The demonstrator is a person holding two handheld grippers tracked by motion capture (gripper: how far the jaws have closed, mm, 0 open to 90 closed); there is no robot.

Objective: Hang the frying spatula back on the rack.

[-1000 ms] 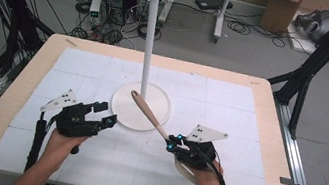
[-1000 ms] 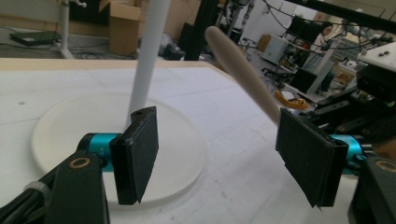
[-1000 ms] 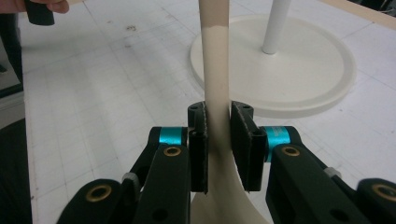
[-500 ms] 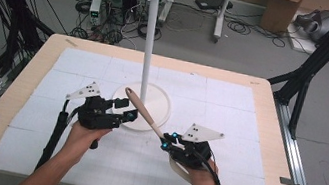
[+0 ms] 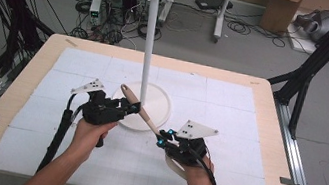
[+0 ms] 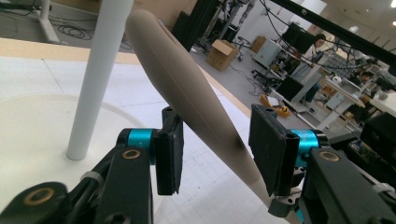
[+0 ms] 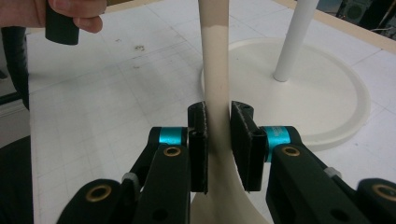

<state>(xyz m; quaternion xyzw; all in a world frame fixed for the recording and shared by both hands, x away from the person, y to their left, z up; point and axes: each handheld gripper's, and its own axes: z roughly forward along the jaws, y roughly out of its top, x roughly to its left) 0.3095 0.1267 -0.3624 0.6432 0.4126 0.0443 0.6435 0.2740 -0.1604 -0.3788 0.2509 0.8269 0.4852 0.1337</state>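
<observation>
From the high view, a beige spatula (image 5: 141, 111) slants across the round base (image 5: 160, 103) of a white stand (image 5: 150, 34); no writing is readable. The right gripper (image 5: 164, 139) clamps it at 5 o'clock of the pole.

In the left gripper view, the left gripper (image 6: 215, 147) has been closing; the spatula (image 6: 187, 88) lies between its jaws, a gap remaining at the right pad.

In the right gripper view, the jaws pinch the spatula (image 7: 215, 70).

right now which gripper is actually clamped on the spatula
The right gripper: its pads press the spatula low on the handle. The left gripper has been closing around the handle's upper part, but gaps show beside its pads.
</observation>
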